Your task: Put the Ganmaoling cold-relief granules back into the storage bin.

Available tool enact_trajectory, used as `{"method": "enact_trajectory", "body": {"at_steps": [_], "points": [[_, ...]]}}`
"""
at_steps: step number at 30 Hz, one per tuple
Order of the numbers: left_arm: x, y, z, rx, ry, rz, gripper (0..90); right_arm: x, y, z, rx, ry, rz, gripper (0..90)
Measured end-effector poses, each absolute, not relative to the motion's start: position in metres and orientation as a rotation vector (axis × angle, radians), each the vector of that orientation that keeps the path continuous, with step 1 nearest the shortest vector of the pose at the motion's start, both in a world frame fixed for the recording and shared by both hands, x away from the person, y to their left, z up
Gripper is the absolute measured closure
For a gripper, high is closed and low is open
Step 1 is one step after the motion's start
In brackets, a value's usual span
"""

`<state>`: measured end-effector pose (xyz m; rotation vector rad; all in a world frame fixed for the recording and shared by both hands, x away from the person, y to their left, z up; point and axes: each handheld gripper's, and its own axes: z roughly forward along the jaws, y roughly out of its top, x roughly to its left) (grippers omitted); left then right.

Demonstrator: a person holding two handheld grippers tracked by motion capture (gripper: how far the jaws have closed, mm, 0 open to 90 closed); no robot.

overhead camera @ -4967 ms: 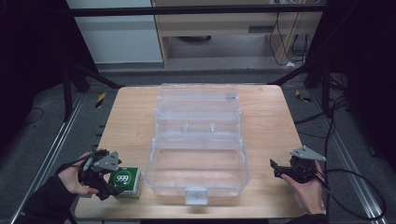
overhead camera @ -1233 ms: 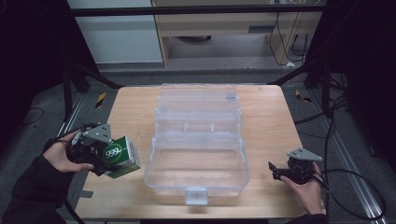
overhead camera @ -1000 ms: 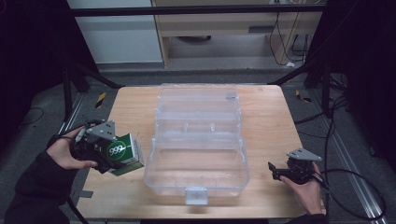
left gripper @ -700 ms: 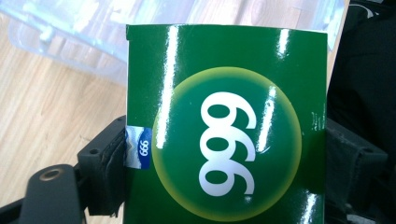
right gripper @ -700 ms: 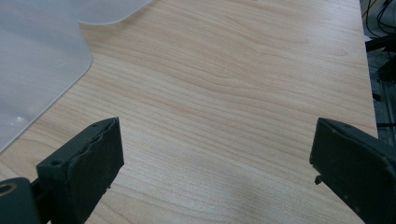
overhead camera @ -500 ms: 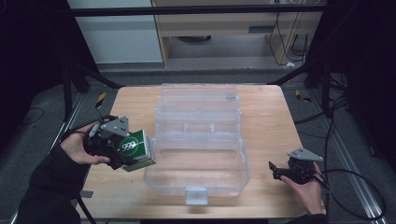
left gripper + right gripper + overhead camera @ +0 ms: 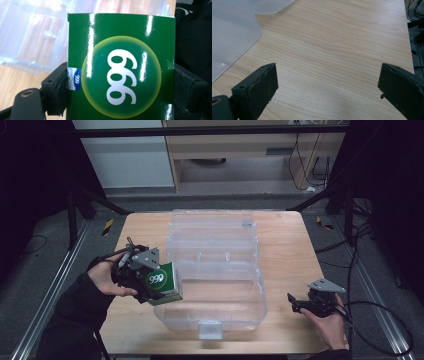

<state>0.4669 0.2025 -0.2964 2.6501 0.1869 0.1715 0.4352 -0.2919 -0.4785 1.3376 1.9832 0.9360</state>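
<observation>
Green card box (image 7: 162,282), printed "999", sits clamped between the jaws of the left tongs (image 7: 150,285), lifted off the worktop (image 7: 290,245) and tilted, just at the left wall of the clear bin (image 7: 215,270). In the left gripper view the black pads press both sides of the box (image 7: 120,75), the bin's open hollow beyond it.

The likely trouble is the bin's near-left rim: the box's lower corner hangs close to it, and a low pass could catch the thin plastic and shove the light bin across the wood, or twist the box in the grip. The glossy card may also slip if tilted further.

Room is good over the bin, which stands open and bare inside, its lid laid back toward the far edge. The right tongs (image 7: 305,302) rest wide open and hold nothing, near the worktop's right front corner, well apart from the bin wall, so they block no path.
</observation>
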Motion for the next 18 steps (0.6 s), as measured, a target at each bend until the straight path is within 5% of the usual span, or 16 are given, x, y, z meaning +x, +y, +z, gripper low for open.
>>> {"method": "enact_trajectory", "body": {"at_steps": [18], "points": [[0.474, 0.181, -0.32, 2.68, 0.145, 0.134, 15.5, 0.435, -0.291, -0.479, 1.34, 1.988, 0.938, 3.3]]}}
